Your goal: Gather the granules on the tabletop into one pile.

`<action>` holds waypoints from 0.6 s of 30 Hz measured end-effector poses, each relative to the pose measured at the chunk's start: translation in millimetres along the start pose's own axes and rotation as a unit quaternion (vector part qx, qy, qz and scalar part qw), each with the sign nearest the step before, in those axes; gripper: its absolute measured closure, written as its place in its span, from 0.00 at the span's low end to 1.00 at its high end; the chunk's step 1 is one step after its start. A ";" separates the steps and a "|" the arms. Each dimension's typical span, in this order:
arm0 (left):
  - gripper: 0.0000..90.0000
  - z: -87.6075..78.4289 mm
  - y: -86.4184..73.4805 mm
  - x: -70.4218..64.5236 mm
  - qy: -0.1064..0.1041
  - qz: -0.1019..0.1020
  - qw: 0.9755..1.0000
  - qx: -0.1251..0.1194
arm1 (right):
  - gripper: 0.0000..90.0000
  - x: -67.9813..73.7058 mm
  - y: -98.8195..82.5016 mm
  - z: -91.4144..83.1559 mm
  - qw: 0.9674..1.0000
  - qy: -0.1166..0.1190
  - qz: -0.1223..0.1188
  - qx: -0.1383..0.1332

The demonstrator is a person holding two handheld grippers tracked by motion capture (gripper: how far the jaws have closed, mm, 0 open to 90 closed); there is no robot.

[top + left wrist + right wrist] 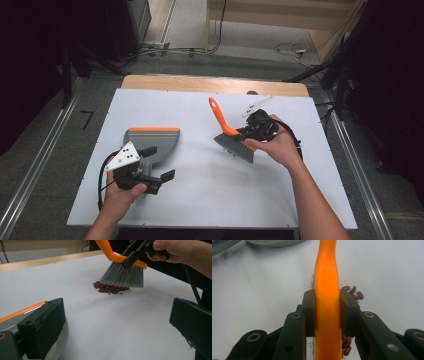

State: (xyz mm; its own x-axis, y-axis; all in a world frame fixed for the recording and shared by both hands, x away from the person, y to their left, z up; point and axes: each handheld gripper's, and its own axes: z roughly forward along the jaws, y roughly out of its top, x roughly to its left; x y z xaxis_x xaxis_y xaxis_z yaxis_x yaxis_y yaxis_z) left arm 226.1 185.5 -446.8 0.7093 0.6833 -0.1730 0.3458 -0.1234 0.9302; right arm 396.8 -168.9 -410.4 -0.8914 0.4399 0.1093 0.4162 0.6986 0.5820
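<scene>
The left gripper view reveals red beans [111, 288] under the brush [123, 273] clamped by the right gripper [327, 315], while the left gripper [157, 162] gapes wide beside the dustpan [152, 140].

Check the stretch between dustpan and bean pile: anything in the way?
Bare white table between the dustpan and the beans, per the left gripper view; the brush sits behind the pile.
</scene>
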 end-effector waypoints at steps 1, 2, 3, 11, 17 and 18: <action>0.01 0.2 0.0 -0.3 0.000 0.000 1.000 0.000 | 0.76 1.0 -0.6 3.6 1.000 0.005 0.003 0.006; 0.01 0.2 0.0 -0.4 0.000 0.000 1.000 0.001 | 0.76 1.3 -1.0 8.0 1.000 0.010 0.001 0.011; 0.01 0.3 -0.1 -0.5 0.000 0.000 1.000 0.002 | 0.76 1.7 -1.3 12.6 1.000 0.014 0.000 0.015; 0.01 -0.6 -0.8 1.1 0.001 -0.002 1.000 0.001 | 0.76 -2.1 3.4 34.9 0.999 0.017 0.000 0.037; 0.01 -2.3 -0.8 2.4 0.003 -0.004 1.000 -0.002 | 0.76 -9.5 4.9 36.5 0.999 -0.003 0.017 0.034; 0.01 -2.5 -0.7 2.5 0.004 -0.003 1.000 -0.002 | 0.76 -10.3 5.3 36.1 0.999 -0.009 0.021 0.033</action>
State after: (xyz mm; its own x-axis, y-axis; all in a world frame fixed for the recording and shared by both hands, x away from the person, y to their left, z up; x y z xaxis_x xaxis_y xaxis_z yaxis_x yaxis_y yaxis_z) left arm 226.1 189.0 -447.0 0.7027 0.6892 -0.1766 0.3483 -0.1169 0.9301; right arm 414.6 -149.4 -437.6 -0.8696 0.4792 0.1187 0.4652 0.7150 0.5219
